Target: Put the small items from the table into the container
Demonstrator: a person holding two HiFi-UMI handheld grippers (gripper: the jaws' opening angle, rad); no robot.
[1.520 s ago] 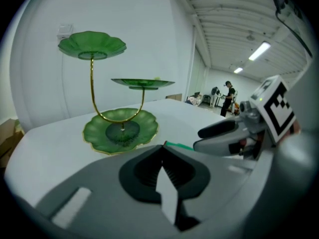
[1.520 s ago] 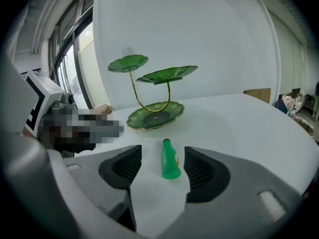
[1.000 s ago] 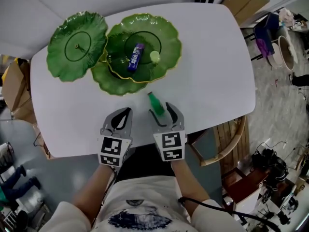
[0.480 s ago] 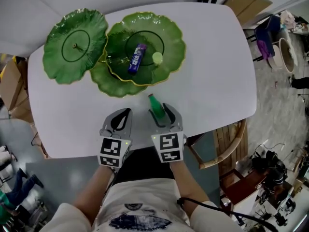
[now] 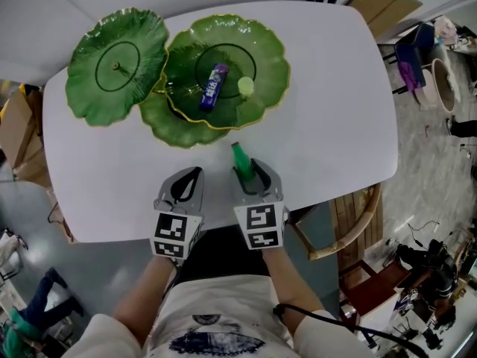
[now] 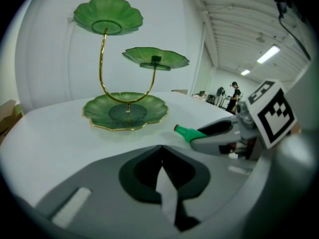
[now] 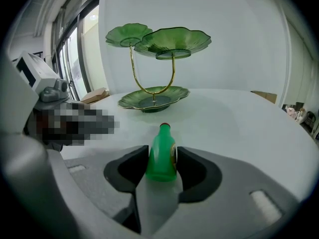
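Observation:
A small green bottle [image 5: 240, 161] lies on the white table [image 5: 335, 110], its cap pointing toward the stand. My right gripper [image 5: 253, 171] surrounds it; in the right gripper view the jaws are closing and both pads meet the sides of the bottle [image 7: 161, 156]. My left gripper [image 5: 188, 177] rests beside it, shut and holding nothing [image 6: 162, 161]. The container is a three-tier stand of green leaf plates on a gold stem [image 7: 154, 96]. Its top plate [image 5: 257, 43] holds a purple wrapper [image 5: 212, 86] and a pale green ball [image 5: 245, 86].
The stand's second high plate [image 5: 115, 66] reaches left, and its bottom plate [image 5: 175, 129] sits just beyond my grippers. A wooden chair [image 5: 350, 222] stands at the table's near right edge. Cardboard boxes [image 5: 19, 140] are on the floor at left.
The right gripper's jaws have drawn in around the green bottle. Both hands have stayed where they were.

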